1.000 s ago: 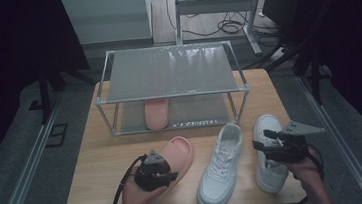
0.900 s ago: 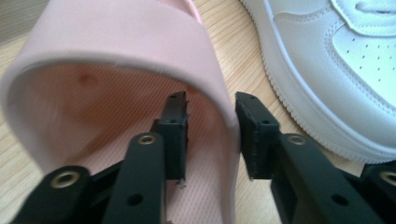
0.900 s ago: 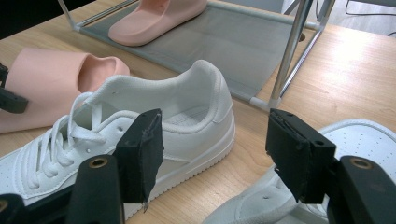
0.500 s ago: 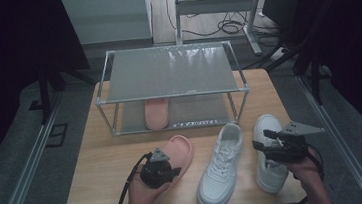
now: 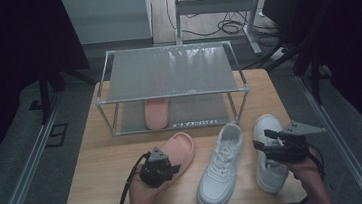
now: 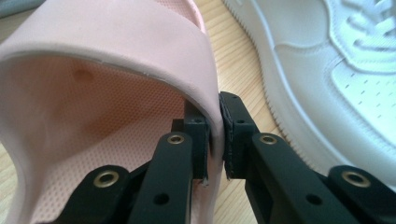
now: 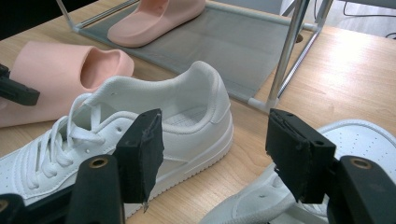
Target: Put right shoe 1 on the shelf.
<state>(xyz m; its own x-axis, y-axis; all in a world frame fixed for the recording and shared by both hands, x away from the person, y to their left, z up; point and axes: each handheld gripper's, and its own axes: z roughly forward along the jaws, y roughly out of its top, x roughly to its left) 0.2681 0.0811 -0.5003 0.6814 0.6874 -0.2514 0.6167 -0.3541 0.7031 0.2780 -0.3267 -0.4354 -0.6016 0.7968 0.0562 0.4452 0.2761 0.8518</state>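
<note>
While the pink slide sandal (image 5: 176,152) lies at lower centre of the high view, on the wooden table (image 5: 99,160) in front of the shoe rack (image 5: 171,75), the left gripper (image 6: 214,135) has just been closing and now pinches the sandal's strap edge. The bite looks narrow; lift slowly and keep the sole level. Its mate (image 5: 156,113) sits on the lower shelf, so aim beside it. The right gripper (image 7: 212,154) hangs spread over the white sneakers (image 5: 223,166), gripping nothing.
</note>
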